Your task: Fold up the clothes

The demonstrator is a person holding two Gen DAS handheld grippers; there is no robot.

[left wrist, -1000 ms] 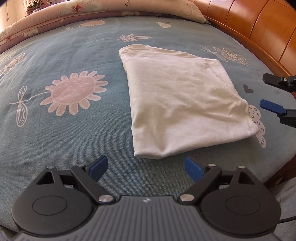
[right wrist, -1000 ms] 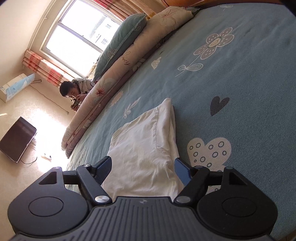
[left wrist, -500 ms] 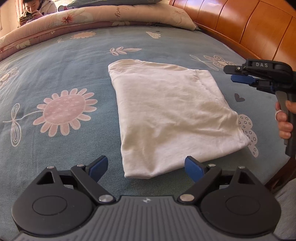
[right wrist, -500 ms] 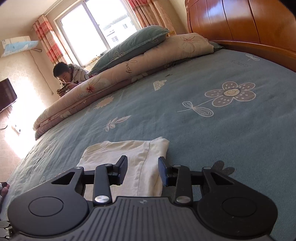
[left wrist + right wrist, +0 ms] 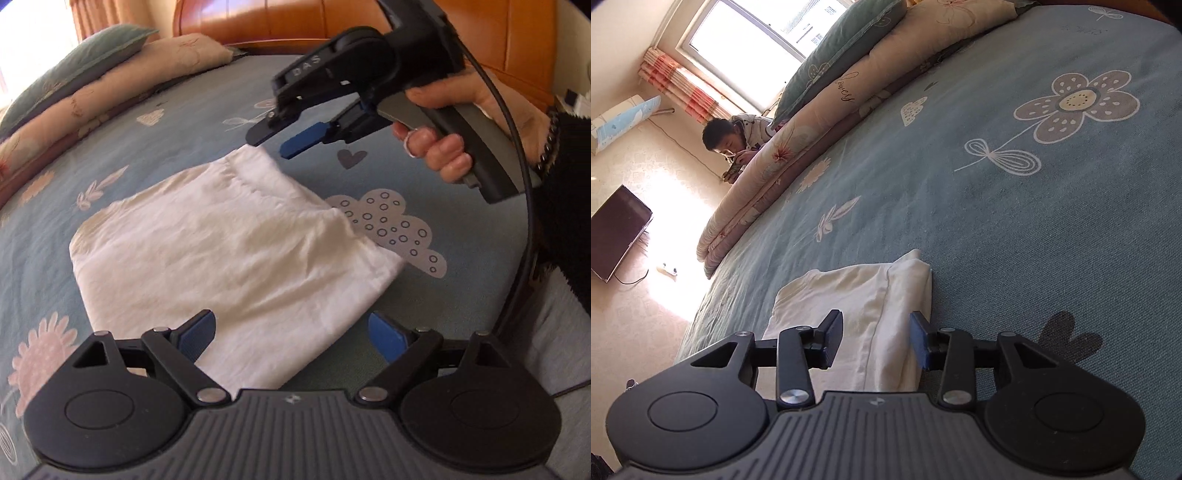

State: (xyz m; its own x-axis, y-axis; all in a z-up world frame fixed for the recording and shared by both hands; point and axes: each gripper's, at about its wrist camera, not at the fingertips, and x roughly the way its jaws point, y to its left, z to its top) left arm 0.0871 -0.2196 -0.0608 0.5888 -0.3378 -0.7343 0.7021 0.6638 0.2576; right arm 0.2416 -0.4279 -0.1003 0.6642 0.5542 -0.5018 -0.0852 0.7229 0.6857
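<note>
left gripper (image 5: pixel 291 332) wide open, low over near edge of white garment (image 5: pixel 229 251), folded flat on blue bedspread (image 5: pixel 461 295). right gripper (image 5: pixel 284 142) partly open, empty, above far corner. risk: pinching one layer only, dragging fold apart. soft sheet wrinkles easily. pillows (image 5: pixel 849 62), window (image 5: pixel 753 33), person (image 5: pixel 735 140) beyond.

The letters "DAS" are showing in grey on the black body of the right gripper (image 5: pixel 275 142), behind its fingers; cursive writing is running along the rolled quilt (image 5: pixel 849 74) far ahead, too unclear to read
</note>
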